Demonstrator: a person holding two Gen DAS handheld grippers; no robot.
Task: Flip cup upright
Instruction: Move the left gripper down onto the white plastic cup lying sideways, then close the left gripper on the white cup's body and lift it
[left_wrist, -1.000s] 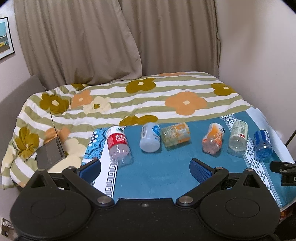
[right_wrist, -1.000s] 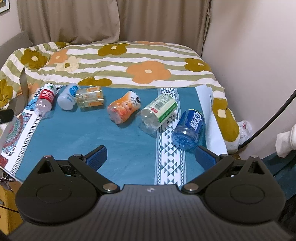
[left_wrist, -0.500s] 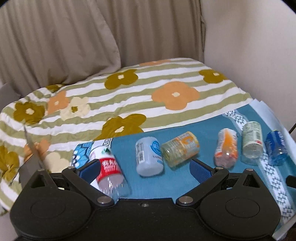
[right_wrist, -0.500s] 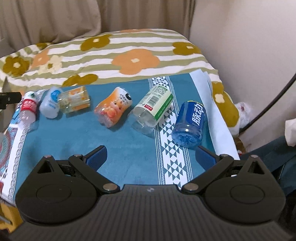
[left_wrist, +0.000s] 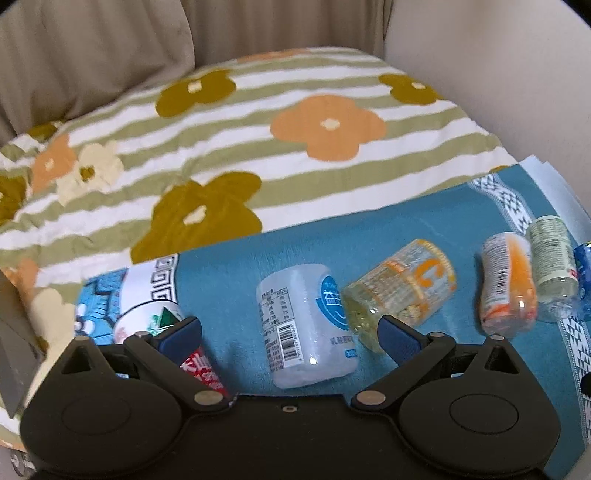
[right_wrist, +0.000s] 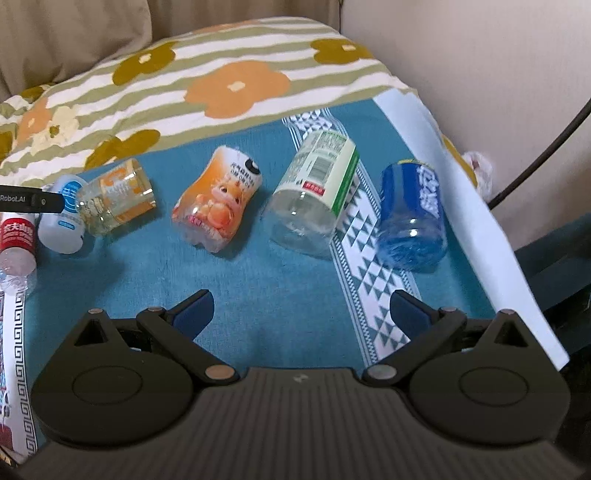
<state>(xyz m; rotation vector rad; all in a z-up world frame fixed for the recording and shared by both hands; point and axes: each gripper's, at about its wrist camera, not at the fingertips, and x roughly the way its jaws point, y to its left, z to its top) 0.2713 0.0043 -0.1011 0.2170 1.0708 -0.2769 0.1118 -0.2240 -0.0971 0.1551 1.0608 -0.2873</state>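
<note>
Beige curtains are hanging behind a bed spread with a flowered quilt, and a teal cloth is lying over its near part. Six cut-down bottle cups are lying on their sides in a row across the cloth. The left gripper is hovering with its fingers spread wide, the white cup lying between them, untouched. The red cup is passing partly under the left finger at the cloth's left edge, and the clear cup is lying just beyond the right finger. The right gripper is also spread wide and holding nothing, hanging over bare cloth nearer than the row; the orange cup, green cup and blue cup are lying well ahead of it, the blue one nearest the cloth's right edge.
</note>
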